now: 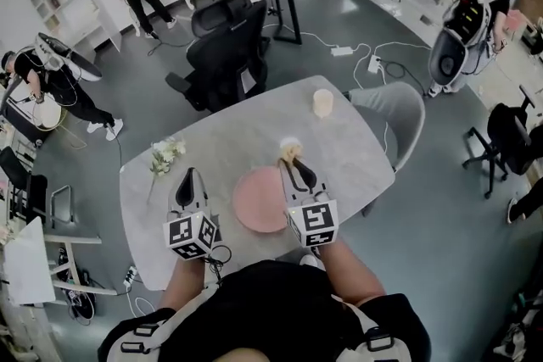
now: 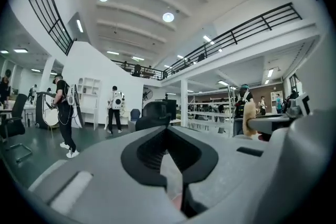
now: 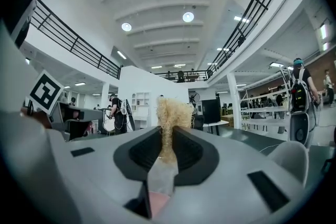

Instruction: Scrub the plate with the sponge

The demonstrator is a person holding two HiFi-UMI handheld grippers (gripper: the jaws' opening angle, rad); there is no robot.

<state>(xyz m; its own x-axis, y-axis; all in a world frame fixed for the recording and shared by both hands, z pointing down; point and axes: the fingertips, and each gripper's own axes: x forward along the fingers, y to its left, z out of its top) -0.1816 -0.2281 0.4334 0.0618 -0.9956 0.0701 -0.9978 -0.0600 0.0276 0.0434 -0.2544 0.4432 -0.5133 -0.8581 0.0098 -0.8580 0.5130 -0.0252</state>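
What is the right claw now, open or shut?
Shut on the sponge: in the right gripper view the right claw pinches its pale fibres, which stick out beyond the tips.

Your head camera looks steeply down at the table, gripper cameras sit low along their jaws, facing the hall, left one catching your right gripper.

No word, number or brand name can be read in any view. The only sign-like marks are black-and-white square patterns on the marker cube of the left gripper and on the matching cube of the right gripper. Another such pattern shows at the left of the right gripper view, without letters or digits
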